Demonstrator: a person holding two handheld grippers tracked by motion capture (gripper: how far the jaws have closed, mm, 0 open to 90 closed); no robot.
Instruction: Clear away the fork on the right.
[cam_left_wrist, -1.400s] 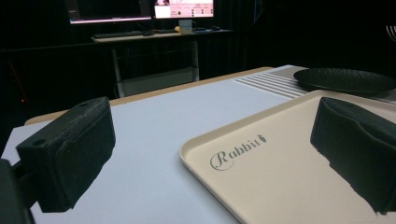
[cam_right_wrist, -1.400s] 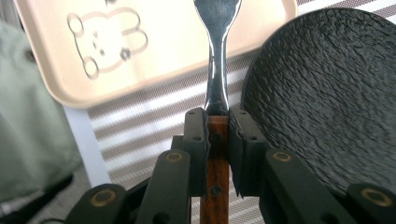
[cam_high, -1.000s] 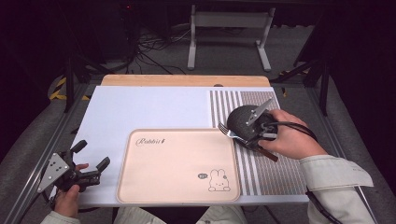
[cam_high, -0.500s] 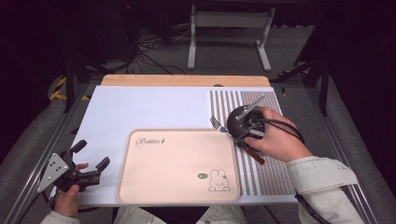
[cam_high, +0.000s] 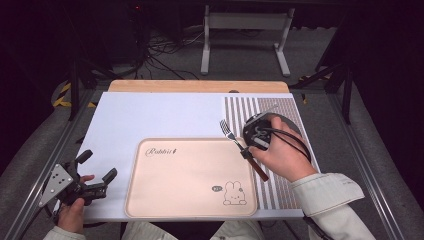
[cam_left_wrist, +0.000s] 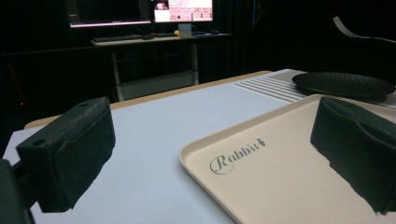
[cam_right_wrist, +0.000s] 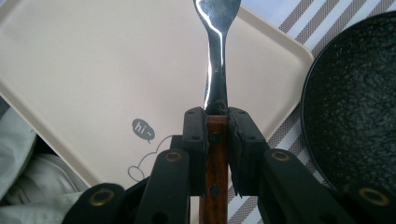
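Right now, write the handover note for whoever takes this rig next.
Right gripper: shut on the fork by its wooden handle, tines forward, over the right edge of the beige tray.
Left gripper: open, holding nothing, at the table's near left corner.
Black plate: on the striped mat, right of the tray.
Done: fork picked up.
Left: set the fork down, probably on the tray; nothing lies on it yet.

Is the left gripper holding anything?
No, the left gripper has its fingers spread apart over the table with nothing between them.
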